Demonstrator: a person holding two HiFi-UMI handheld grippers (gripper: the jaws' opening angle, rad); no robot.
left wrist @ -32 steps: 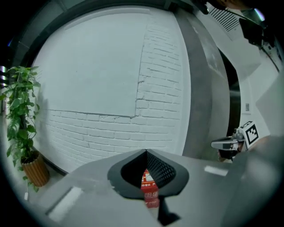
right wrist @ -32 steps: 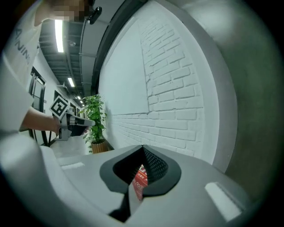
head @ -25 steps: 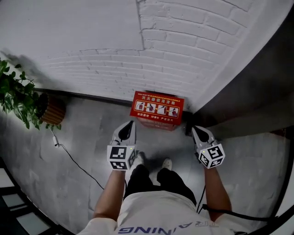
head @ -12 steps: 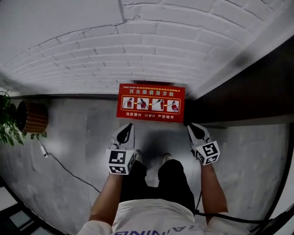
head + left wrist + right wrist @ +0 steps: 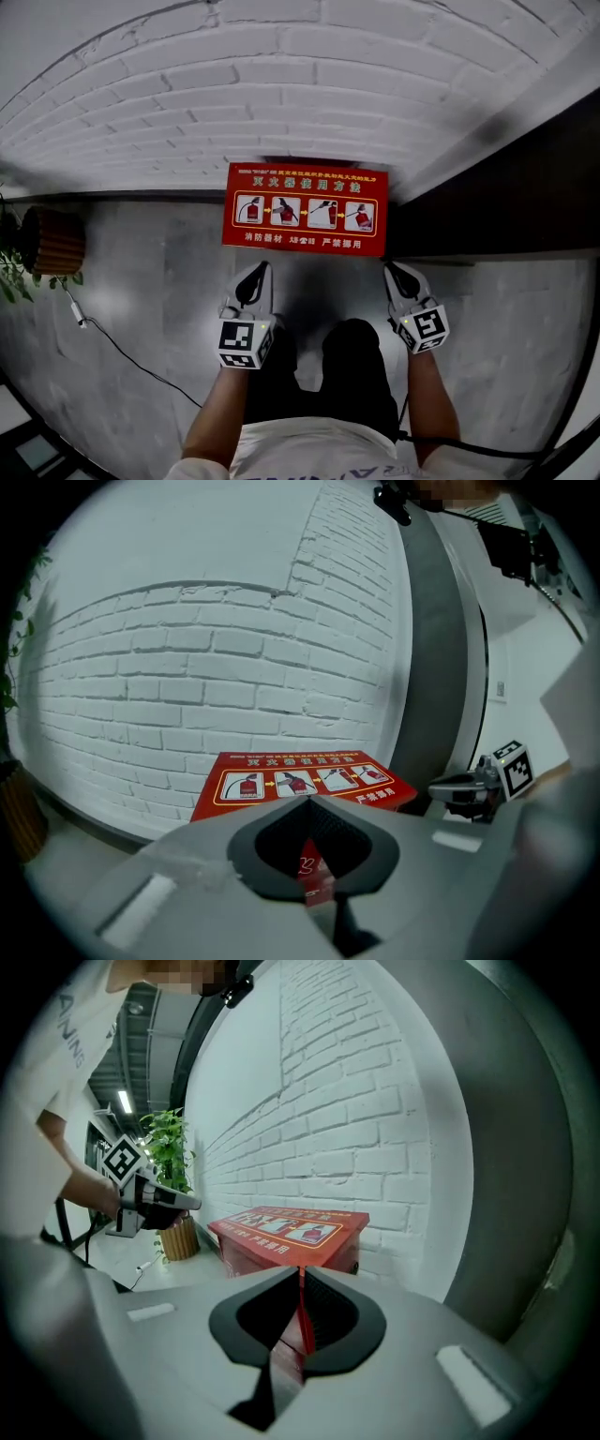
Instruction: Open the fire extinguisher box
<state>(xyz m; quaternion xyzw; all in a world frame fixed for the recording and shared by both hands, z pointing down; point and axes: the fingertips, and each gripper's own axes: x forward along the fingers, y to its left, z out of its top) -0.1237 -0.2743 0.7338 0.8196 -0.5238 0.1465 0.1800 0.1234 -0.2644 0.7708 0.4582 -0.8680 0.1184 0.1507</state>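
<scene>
The box (image 5: 305, 208) is seen in the head view on the floor, set against the wall (image 5: 281, 94), with its red lid and printed instruction panels turned upward. The left gripper (image 5: 255, 272) and the right gripper (image 5: 396, 272) are held just short of the box's front edge, one toward each front corner, and neither touches it. A pot (image 5: 52, 241) is stood well left of the box, and a cable (image 5: 122, 337) is trailed over the floor on that same side. A dark pillar (image 5: 506, 206) rises just right of the box. None of these is judged to be in the way. Only the wall behind the box may limit how far the lid can be swung.

In the left gripper view, that gripper's claw is seen closed, tips met and nothing held. The box lies beyond it, and its lid appears shut.

In the right gripper view, that gripper's claw is parted by a thin slit and is opening, with nothing between the jaws. The box's red is glimpsed through the slit.

The box is judged to be stiff sheet metal with a light lid whose smooth paint may be slippery. Hold is best taken at the lid's overhanging front lip.
</scene>
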